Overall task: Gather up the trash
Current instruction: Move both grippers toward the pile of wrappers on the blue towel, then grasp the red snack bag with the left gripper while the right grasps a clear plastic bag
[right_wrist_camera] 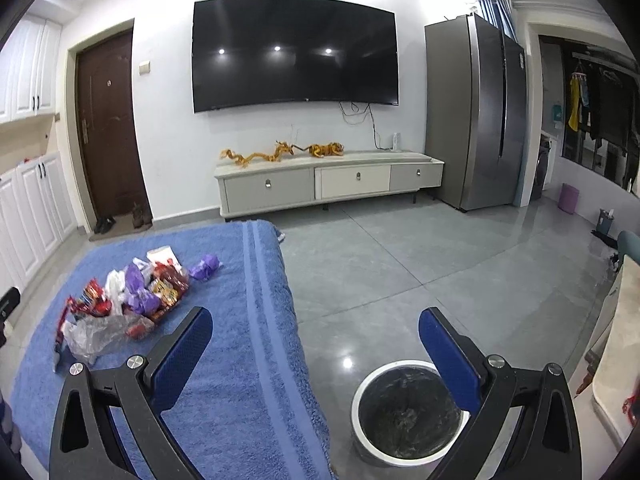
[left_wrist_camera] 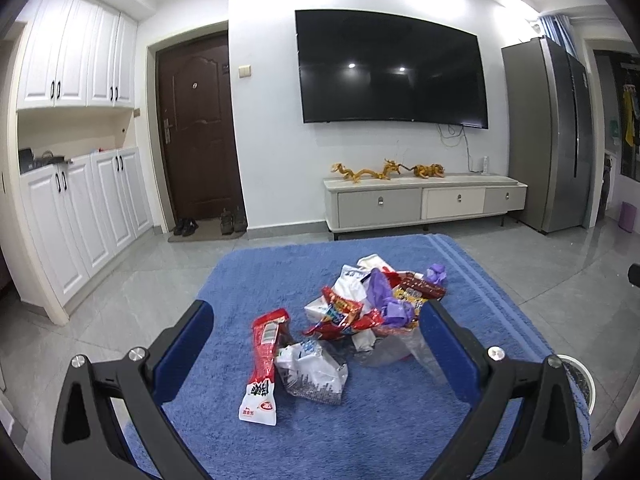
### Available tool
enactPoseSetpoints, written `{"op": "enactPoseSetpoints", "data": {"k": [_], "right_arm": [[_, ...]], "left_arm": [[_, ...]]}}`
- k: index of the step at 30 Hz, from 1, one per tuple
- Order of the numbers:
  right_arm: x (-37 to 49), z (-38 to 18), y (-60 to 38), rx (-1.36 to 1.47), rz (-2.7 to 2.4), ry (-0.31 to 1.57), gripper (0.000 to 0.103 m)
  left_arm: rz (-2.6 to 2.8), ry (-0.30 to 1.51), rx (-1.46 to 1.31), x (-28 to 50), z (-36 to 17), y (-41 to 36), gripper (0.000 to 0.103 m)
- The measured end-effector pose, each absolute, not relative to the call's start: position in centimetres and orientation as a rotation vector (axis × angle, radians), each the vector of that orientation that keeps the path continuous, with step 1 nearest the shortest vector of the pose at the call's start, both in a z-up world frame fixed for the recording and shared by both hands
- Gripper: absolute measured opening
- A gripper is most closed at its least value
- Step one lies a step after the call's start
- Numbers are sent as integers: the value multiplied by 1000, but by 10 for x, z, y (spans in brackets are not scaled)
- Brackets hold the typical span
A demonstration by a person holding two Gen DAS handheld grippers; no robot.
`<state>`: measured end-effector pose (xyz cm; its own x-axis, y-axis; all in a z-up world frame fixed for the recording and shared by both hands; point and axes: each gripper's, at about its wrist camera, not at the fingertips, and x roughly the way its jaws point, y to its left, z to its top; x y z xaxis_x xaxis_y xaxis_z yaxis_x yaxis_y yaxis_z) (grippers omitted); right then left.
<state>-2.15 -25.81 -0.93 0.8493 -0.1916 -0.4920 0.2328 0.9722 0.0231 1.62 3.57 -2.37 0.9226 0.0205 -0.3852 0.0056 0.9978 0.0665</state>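
Trash pile (left_wrist_camera: pixel 360 312) of crinkled red, white and purple wrappers plus clear plastic film is lying on the fuzzy blue towel (left_wrist_camera: pixel 400 420). Long red-white packet (left_wrist_camera: pixel 264 356) is lying just left of the pile. Left gripper (left_wrist_camera: pixel 318 344) is hovering released near the pile; right gripper (right_wrist_camera: pixel 316 354) is gaping empty above the round white bin (right_wrist_camera: pixel 408 408) with its black liner, beside the towel.

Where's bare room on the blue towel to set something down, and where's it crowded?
Free: the near strip of the blue towel in front of the wrapper pile, and the band along its striped edge, on the side nearest the trash bin. A narrower strip lies beyond the pile. Crowded: the centre, where wrappers, purple scraps and a clear bag overlap.
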Motion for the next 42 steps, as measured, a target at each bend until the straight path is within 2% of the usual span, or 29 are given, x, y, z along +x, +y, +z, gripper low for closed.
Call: {"op": "enactPoseSetpoints", "data": {"k": [8, 16, 25, 34, 39, 42], "right_arm": [[-12, -10, -251, 75, -242, 505, 103], [4, -9, -243, 54, -240, 540, 103], [19, -10, -234, 48, -191, 545, 103], [47, -34, -221, 69, -79, 621, 103], [67, -49, -201, 58, 15, 661, 103], [84, -57, -186, 69, 90, 678, 103]], "left_arm": [[30, 393, -13, 30, -33, 67, 103], [58, 491, -29, 51, -46, 106, 103], [128, 516, -41, 67, -58, 157, 103], [51, 666, -60, 96, -87, 159, 103], [14, 762, -81, 124, -105, 151, 96], [-6, 807, -97, 144, -114, 146, 87]]}}
